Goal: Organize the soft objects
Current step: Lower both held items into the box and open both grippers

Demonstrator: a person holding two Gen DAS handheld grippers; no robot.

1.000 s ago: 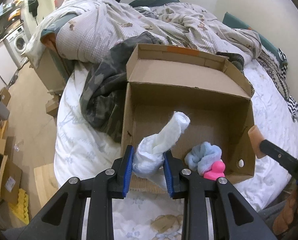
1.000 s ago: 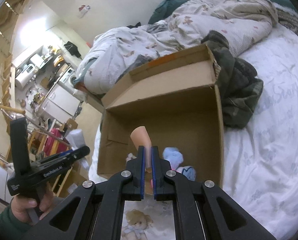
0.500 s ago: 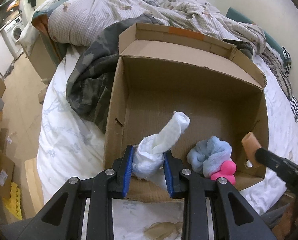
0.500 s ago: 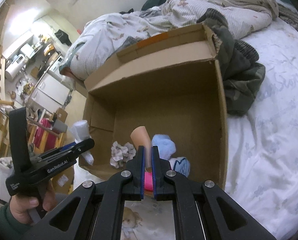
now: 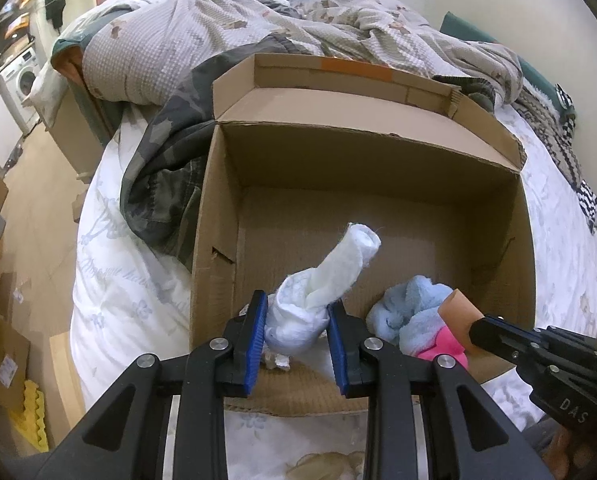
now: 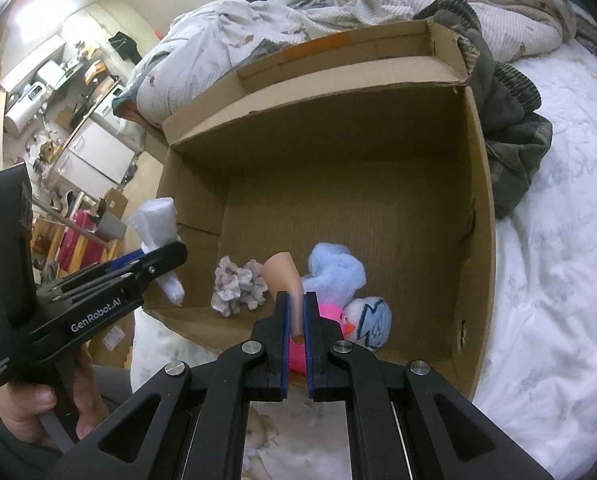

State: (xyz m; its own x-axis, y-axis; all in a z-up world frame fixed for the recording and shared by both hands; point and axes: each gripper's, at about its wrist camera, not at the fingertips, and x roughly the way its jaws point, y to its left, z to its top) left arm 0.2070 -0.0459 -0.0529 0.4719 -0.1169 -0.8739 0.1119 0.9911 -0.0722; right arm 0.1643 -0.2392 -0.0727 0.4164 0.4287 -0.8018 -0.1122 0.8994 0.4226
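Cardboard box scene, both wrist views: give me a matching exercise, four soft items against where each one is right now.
Items:
1. white rolled cloth
2. tan foam piece
3. grey crumpled rag
4. light blue fluffy cloth

Places:
A. loose on the box floor, left of the tan piece
B. in the left gripper
C. on the box floor, against the pink toy
D. in the right gripper

Pairs: 1-B, 2-D, 3-A, 4-C

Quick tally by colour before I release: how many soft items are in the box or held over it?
White: 2, rolled white cloth in left gripper, white ball with blue bolt
Blue: 1, fluffy light blue cloth
Pink: 1, pink toy
Grey: 1, crumpled grey scrunchie
Tan: 1, tan foam piece in right gripper
Total: 6
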